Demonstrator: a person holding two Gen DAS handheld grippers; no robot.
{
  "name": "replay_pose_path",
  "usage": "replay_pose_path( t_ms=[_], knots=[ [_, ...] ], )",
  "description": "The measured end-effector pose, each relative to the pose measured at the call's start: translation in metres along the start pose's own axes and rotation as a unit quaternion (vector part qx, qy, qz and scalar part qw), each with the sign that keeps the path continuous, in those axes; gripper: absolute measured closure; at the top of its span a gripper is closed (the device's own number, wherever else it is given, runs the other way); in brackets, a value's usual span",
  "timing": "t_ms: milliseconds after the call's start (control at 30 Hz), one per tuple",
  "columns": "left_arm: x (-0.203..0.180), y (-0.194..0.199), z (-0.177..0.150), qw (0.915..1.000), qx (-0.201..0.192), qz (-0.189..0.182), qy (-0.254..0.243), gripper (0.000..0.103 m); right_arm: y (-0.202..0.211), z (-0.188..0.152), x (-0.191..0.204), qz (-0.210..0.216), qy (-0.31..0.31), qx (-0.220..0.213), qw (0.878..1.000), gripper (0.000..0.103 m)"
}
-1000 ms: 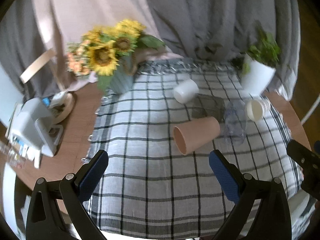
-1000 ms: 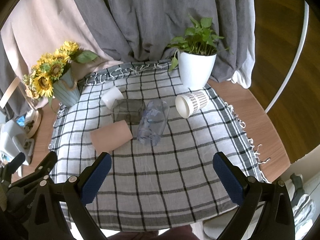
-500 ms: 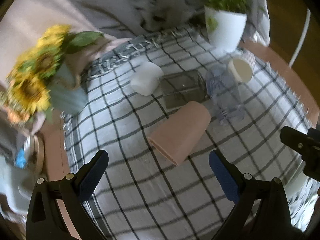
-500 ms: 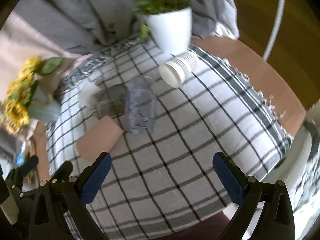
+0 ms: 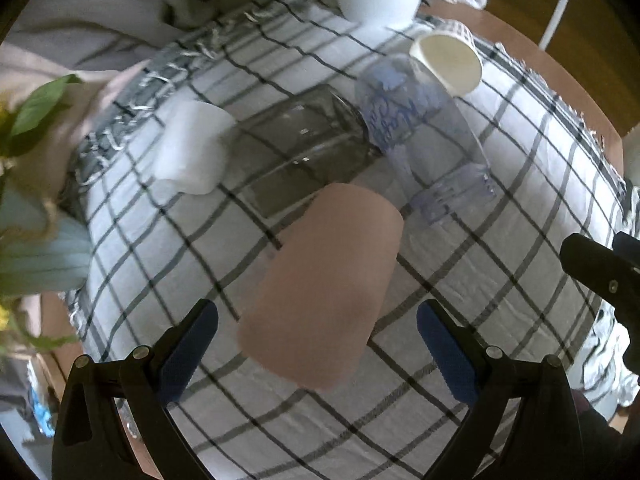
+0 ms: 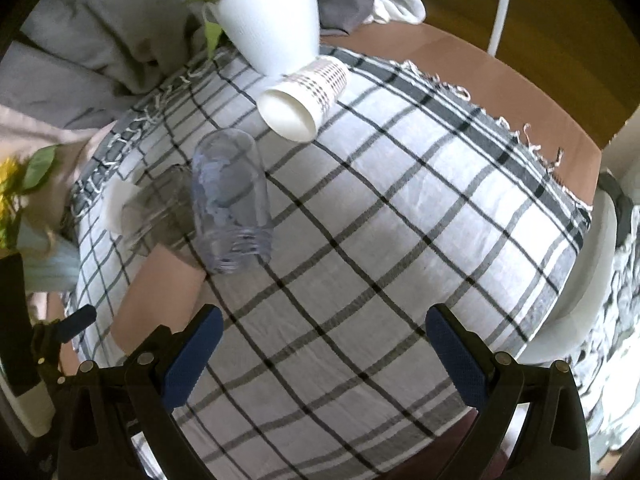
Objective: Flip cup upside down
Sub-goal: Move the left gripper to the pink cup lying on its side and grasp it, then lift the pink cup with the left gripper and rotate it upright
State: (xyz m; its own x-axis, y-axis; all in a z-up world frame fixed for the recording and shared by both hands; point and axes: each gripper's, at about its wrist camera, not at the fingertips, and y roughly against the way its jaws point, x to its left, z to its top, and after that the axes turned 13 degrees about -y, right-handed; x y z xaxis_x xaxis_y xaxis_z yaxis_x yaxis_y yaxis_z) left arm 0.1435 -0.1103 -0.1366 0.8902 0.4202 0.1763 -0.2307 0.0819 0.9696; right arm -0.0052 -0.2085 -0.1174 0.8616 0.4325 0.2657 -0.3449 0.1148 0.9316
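Note:
A pink cup lies on its side on the checked cloth, its wide end toward my left gripper. That gripper is open, its blue pads on either side of the cup's near end, not touching. The cup also shows in the right wrist view at lower left. My right gripper is open and empty above the cloth. Several other cups lie on their sides: a clear plastic one, a grey glass, a white one, a patterned paper one.
A white plant pot stands at the back next to the paper cup. A blue-green vase with sunflowers stands at the left edge of the cloth. Bare wooden table shows to the right. Grey curtains hang behind.
Both grippers have moved forward and down toward the table. The pink cup is now much closer and lies between my left gripper's open fingers. The cups have not moved.

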Motion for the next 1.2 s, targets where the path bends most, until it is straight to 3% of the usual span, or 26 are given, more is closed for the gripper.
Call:
replay_pose_path(
  t_ms=[267,400,533,900,1200],
  knots=[
    [-0.001,-0.031,0.009,0.9991,0.033,-0.022,-0.017,0.010,-0.019,0.001,-0.004,-0.020,-0.027,0.013,0.999,0.001],
    [-0.001,-0.039,0.010,0.9990,0.040,-0.019,-0.012,0.018,-0.024,0.002,-0.004,-0.029,-0.029,0.017,0.999,0.001],
    [0.000,-0.039,0.008,0.9990,0.037,-0.027,0.002,0.020,-0.028,0.002,-0.002,-0.032,-0.025,0.022,0.999,0.001],
    [0.011,-0.022,-0.011,0.9959,0.023,-0.040,0.077,0.026,-0.027,0.007,0.002,-0.030,0.007,0.022,0.999,0.001],
    [-0.003,0.012,-0.031,0.9891,-0.006,-0.039,0.142,0.033,-0.020,0.011,0.006,-0.016,0.052,0.021,0.998,0.001]
  ],
)
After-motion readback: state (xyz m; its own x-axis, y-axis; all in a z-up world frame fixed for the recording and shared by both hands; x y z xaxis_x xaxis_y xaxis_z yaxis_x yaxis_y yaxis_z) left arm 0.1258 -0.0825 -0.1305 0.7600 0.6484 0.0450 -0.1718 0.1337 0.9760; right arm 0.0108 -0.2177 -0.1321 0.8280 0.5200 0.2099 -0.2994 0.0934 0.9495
